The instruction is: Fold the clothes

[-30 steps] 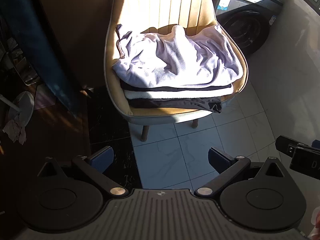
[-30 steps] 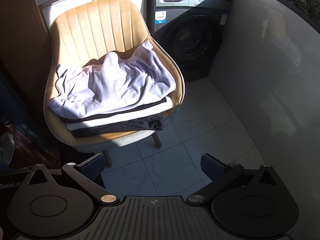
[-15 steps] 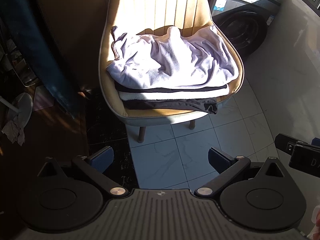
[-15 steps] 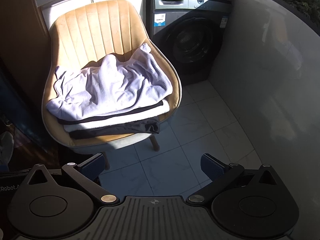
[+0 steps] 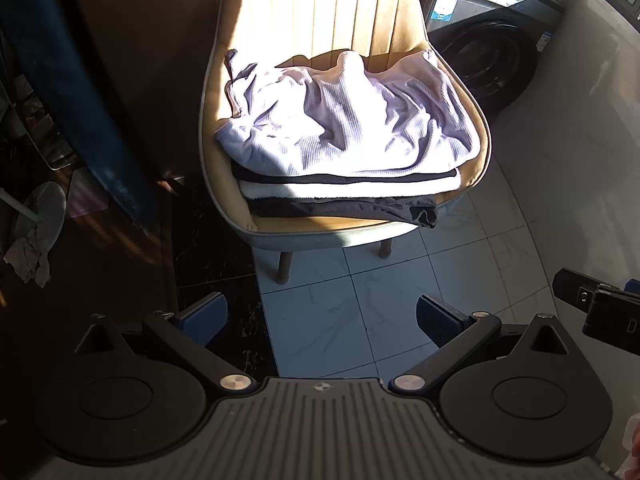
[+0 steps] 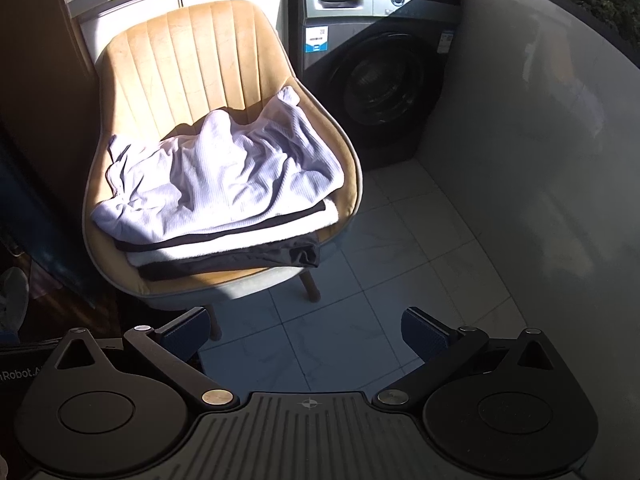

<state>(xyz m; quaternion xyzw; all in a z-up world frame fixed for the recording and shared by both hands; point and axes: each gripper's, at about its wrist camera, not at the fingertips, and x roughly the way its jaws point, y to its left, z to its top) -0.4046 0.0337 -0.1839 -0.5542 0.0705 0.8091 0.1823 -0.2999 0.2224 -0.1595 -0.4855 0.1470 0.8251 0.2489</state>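
Now, with my left hand-held gripper (image 5: 320, 316) and right hand-held gripper (image 6: 306, 330) both spread and empty, I should reach the rumpled lilac garment (image 5: 348, 120) atop the chair's (image 5: 320, 12) stack, pinching its near corners.

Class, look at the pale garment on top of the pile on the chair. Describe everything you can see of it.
The top garment is pale lilac-white with a fine ribbed knit look. It lies crumpled, not folded flat, with ridges and creases and one peak raised near the chair back. It covers most of the pile and rests on a neatly folded white piece with a black stripe, which lies on a dark one. Its back edge touches the chair's backrest. Sunlight falls across it. Neither gripper touches it.
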